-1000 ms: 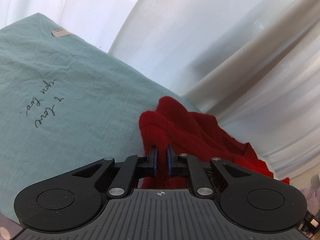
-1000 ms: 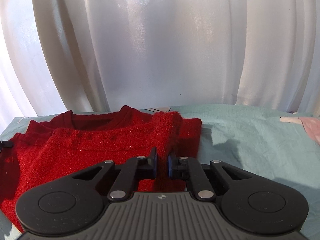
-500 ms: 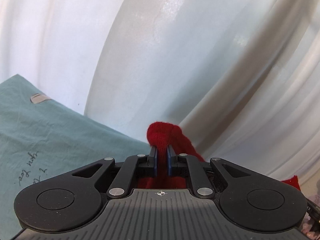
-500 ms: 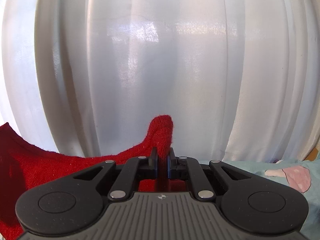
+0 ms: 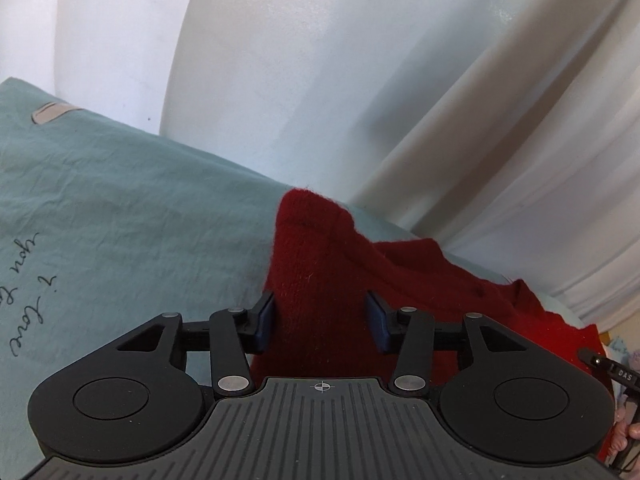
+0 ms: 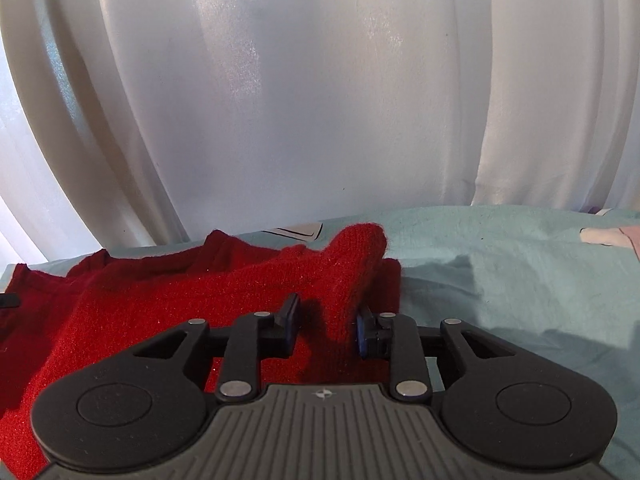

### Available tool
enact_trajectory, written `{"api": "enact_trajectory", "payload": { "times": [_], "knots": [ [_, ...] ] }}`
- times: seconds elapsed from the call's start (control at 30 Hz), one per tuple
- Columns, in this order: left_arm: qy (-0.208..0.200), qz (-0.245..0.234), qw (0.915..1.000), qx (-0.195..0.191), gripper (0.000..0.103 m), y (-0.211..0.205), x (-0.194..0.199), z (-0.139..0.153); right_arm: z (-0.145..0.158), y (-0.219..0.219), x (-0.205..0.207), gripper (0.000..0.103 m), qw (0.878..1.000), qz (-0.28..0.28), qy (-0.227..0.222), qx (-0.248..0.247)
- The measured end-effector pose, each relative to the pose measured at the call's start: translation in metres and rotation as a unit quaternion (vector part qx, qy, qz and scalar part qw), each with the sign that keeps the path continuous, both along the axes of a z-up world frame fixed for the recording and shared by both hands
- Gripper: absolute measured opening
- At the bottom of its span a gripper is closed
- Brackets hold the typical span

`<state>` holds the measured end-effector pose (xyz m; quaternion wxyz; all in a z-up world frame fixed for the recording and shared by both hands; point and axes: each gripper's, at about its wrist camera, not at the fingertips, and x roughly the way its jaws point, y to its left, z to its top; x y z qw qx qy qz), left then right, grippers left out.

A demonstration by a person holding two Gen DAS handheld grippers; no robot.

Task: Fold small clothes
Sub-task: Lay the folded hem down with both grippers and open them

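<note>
Left wrist view: left gripper (image 5: 322, 322) jaws opening, pads clear of red knit sweater (image 5: 320, 276) whose peaked fold stands between them, near far edge of teal bedsheet (image 5: 132, 216).

Right wrist view: right gripper (image 6: 326, 328) jaws opening around sweater corner (image 6: 352, 272); sweater lies along sheet's far edge, white curtain (image 6: 320, 100) behind.

The left gripper's (image 5: 320, 322) body hid the red sweater's (image 5: 320, 256) near part, handwriting (image 5: 30, 292) on the teal sheet (image 5: 140, 216) ran off the frame's left edge, and a hand (image 5: 628, 436) showed only partly at right.
</note>
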<state>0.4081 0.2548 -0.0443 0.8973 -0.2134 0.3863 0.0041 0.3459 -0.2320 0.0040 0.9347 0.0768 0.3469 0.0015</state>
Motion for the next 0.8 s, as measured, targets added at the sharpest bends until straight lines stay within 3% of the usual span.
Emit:
{"api": "enact_trajectory", "payload": {
  "times": [0.03, 0.07, 0.13, 0.27, 0.37, 0.43, 0.53, 0.6, 0.63, 0.7, 0.77, 0.8],
  "knots": [
    [0.001, 0.002, 0.9999, 0.013, 0.022, -0.003, 0.002, 0.000, -0.002, 0.001, 0.004, 0.030, 1.000, 0.000, 0.003, 0.008],
    [0.003, 0.006, 0.9997, 0.026, 0.011, -0.005, 0.002, 0.000, -0.002, 0.002, 0.005, 0.029, 1.000, -0.003, 0.002, 0.011],
    [-0.009, 0.016, 0.9992, 0.035, 0.012, -0.007, -0.001, 0.007, 0.000, 0.007, 0.004, 0.008, 1.000, -0.006, -0.005, -0.002],
    [-0.059, 0.022, 0.9970, 0.046, 0.011, -0.006, -0.012, 0.039, 0.019, 0.024, -0.009, 0.008, 0.995, 0.011, -0.055, -0.079],
    [-0.091, 0.033, 0.9942, 0.048, 0.012, -0.003, -0.006, 0.066, 0.045, 0.028, -0.011, 0.008, 0.991, -0.001, -0.103, -0.089],
    [-0.105, 0.049, 0.9906, 0.072, 0.012, -0.007, 0.004, 0.074, 0.059, 0.034, -0.004, 0.008, 0.986, -0.020, -0.130, -0.106],
    [-0.097, 0.082, 0.9854, 0.114, 0.013, -0.019, 0.028, 0.064, 0.059, 0.047, 0.019, 0.008, 0.980, -0.036, -0.135, -0.138],
    [-0.072, 0.101, 0.9832, 0.135, 0.015, -0.026, 0.042, 0.045, 0.047, 0.059, 0.032, 0.008, 0.974, -0.035, -0.140, -0.176],
    [-0.056, 0.104, 0.9819, 0.148, 0.021, -0.029, 0.047, 0.034, 0.037, 0.063, 0.038, 0.008, 0.972, -0.031, -0.137, -0.189],
    [-0.032, 0.117, 0.9780, 0.170, 0.024, -0.034, 0.047, 0.017, 0.019, 0.067, 0.047, 0.009, 0.973, -0.030, -0.115, -0.197],
    [-0.039, 0.131, 0.9754, 0.173, 0.027, -0.037, 0.034, 0.014, 0.011, 0.066, 0.049, 0.011, 0.976, -0.039, -0.098, -0.192],
    [-0.048, 0.140, 0.9743, 0.170, 0.027, -0.039, 0.027, 0.016, 0.011, 0.066, 0.045, 0.019, 0.974, -0.049, -0.104, -0.193]
  ]
}}
